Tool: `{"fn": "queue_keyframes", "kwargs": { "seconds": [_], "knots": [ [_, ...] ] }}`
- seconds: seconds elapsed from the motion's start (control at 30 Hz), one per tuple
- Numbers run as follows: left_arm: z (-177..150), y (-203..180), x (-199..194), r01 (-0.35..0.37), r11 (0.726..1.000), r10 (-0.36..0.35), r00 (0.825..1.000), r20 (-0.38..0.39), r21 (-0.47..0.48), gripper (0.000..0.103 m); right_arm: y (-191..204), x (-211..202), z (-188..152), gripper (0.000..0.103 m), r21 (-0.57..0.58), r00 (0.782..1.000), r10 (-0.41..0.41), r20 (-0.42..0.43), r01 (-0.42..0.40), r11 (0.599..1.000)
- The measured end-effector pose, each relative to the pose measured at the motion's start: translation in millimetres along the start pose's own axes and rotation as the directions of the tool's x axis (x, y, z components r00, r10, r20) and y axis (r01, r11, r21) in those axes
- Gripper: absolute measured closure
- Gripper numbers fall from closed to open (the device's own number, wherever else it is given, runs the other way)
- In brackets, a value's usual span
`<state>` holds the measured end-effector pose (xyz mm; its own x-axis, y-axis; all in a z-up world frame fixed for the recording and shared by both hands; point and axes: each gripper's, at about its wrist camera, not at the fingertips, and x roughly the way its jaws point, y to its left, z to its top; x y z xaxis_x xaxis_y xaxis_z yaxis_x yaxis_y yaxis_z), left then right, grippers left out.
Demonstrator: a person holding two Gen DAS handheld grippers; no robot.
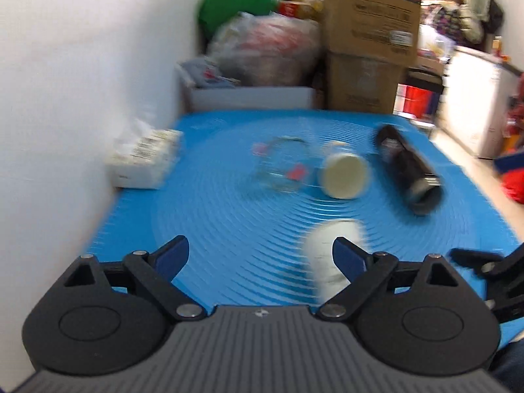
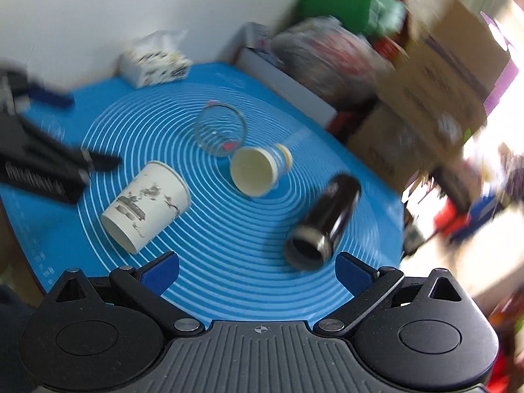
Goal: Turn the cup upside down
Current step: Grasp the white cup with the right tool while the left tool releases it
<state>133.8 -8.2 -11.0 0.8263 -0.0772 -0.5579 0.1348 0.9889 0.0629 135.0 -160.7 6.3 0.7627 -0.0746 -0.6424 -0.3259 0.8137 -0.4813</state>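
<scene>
paper cups (image 2: 147, 206): two; glass (image 2: 220, 130): one

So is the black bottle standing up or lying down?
Lying down. The black bottle rests on its side on the blue mat, its open mouth facing the right gripper.

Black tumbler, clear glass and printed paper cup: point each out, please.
black tumbler (image 2: 327, 219), right wrist view, on its dark side wall
clear glass (image 2: 220, 129), right wrist view, on its transparent wall
printed paper cup (image 2: 144, 206), right wrist view, on its printed side

black left tongs (image 1: 260, 255) and right tongs (image 2: 257, 270), blue pads, silver pivot pins, ribbed grey base, possibly dark sleeve
</scene>
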Motion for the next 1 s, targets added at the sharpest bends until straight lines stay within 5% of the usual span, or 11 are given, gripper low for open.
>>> {"fn": "queue_keyframes", "kwargs": {
  "seconds": [0.1, 0.2, 0.43, 0.7, 0.87, 1.0],
  "knots": [
    [-8, 20, -5, -0.116, 0.993, 0.115, 0.993, 0.038, 0.004, 0.009, 33, -1, 19, 0.0, -0.229, 0.999, -0.054, 0.007, 0.054, 0.972],
    [-16, 41, -8, -0.155, 0.988, 0.154, 0.986, 0.056, 0.003, 0.009, 69, 0, 30, 0.0, -0.479, 0.989, -0.138, 0.052, 0.146, 0.866],
    [-32, 78, -11, -0.168, 0.984, 0.17, 0.985, 0.038, -0.059, 0.009, 139, 5, 20, 0.0, -0.886, 0.957, -0.197, 0.213, 0.275, 0.374],
    [-54, 94, -13, -0.175, 0.981, 0.179, 0.983, 0.047, -0.079, 0.009, 175, 38, -10, 0.0, -0.971, 0.962, -0.135, 0.239, 0.234, -0.047],
    [-60, 92, -8, -0.124, 0.989, 0.128, 0.991, 0.044, -0.074, 0.009, 178, 60, -41, 0.0, -0.916, 0.973, -0.063, 0.221, 0.185, -0.355],
    [-63, 90, -3, -0.102, 0.991, 0.106, 0.993, 0.042, -0.089, 0.009, 170, 74, -54, 0.0, -0.85, 0.987, -0.046, 0.157, 0.111, -0.516]
  ]
}}
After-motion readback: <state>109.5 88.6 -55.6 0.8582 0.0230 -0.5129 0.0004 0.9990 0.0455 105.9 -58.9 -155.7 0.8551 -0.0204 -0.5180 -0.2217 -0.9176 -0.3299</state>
